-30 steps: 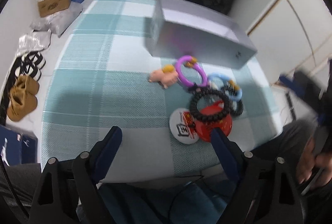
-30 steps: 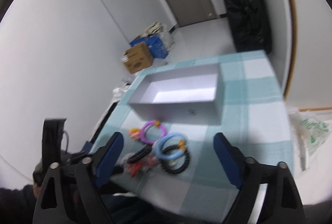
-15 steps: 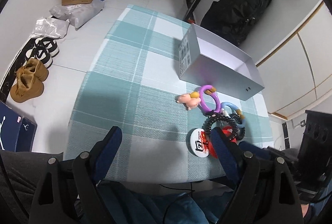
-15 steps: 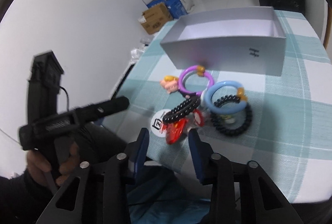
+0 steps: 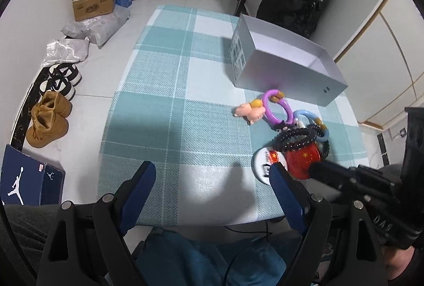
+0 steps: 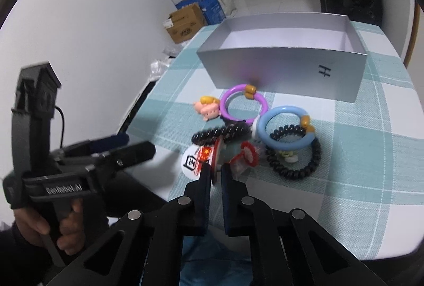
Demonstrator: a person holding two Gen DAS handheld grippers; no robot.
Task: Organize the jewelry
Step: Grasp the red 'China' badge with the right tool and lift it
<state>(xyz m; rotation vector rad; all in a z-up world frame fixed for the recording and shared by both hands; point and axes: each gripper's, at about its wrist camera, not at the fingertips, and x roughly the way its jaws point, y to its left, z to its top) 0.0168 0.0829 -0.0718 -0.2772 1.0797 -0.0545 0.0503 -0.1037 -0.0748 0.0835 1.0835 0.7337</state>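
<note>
The jewelry sits in one loose heap near the counter's (image 5: 169,111) near right corner, just in front of the open grey box (image 6: 286,66), which I judge is where the pieces belong; the box lies toward the far right edge with its long wall facing the heap, so each piece needs only a short lift over that wall. The purple ring (image 6: 243,106) with its pink pig charm (image 6: 208,108) lies closest to the box, nearly touching its wall. The blue ring (image 6: 286,127) rests on a black coil band (image 6: 294,156) to the right. A second black coil band (image 6: 221,131) drapes over the red badge (image 6: 216,156), which stands on edge, tilted up off the white round badge (image 6: 192,162) under it.

My right claw (image 6: 216,174) is pressed almost together at the heap's near edge, its fingers pinching the lower rim of the red badge. Because the coil band lies over that badge, I expect the two to come up together or the band to slide off. A crumpled red and clear piece (image 6: 246,153) is just beside the right finger; whether it is caught in the grip I cannot tell, the view being blurred there.

My left claw (image 5: 212,180) is spread wide and holds nothing, hovering over the counter's near edge, left of the heap, apart from every piece.
</note>
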